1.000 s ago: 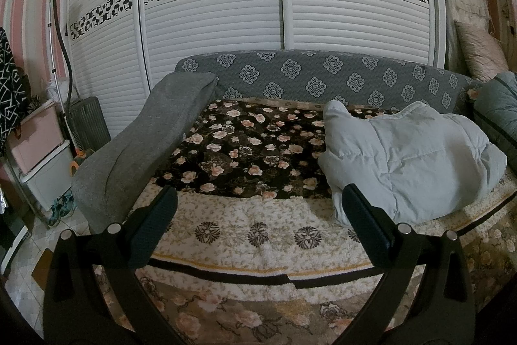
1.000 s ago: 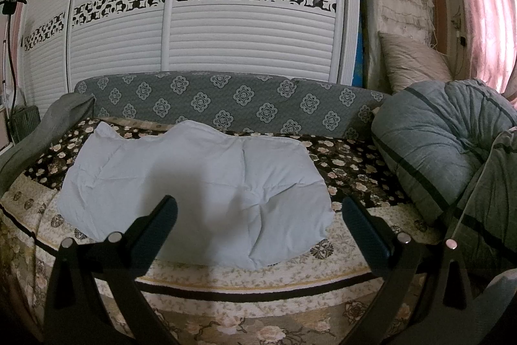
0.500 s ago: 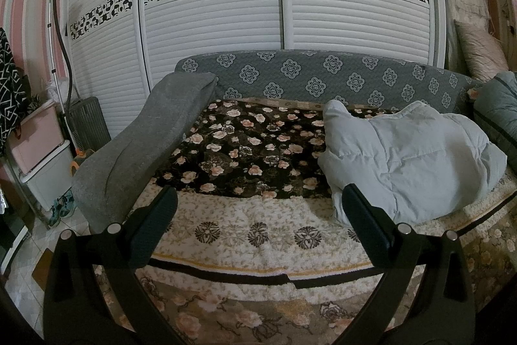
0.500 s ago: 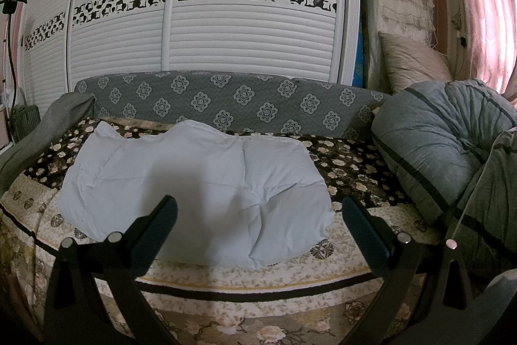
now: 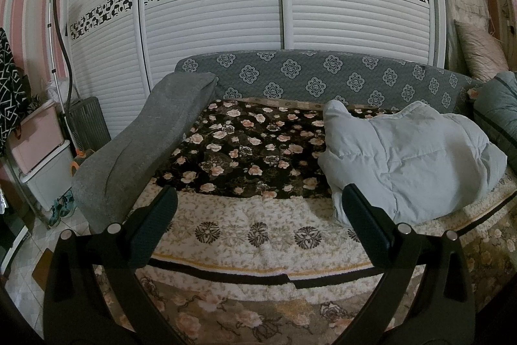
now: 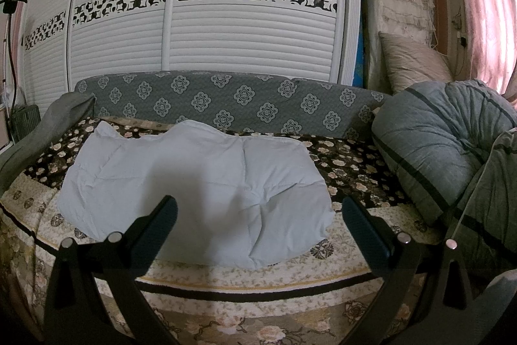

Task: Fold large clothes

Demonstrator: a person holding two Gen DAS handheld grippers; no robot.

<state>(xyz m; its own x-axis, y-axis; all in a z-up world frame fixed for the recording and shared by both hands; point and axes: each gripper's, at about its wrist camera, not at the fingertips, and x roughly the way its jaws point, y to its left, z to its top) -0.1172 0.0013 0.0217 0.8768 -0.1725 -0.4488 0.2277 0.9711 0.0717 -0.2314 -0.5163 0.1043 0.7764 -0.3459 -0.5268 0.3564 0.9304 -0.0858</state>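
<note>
Nothing has moved since the earlier frames: jacket (image 6: pixel 200 193) lies puffed and unfolded on the bed (image 6: pixel 258 280), at 2 o'clock in the left view. Left gripper (image 5: pixel 258 215) and right gripper (image 6: pixel 258 219) hang apart, empty. Risk: slick padding slips a shallow pinch, or the blanket (image 5: pixel 258 151) gets caught too.

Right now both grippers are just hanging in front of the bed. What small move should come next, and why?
Probably bring the right gripper forward and down to the near edge of the pale blue padded garment. Both grippers are open and empty, and the left gripper faces bare floral blanket, with the garment off to its right.
</note>
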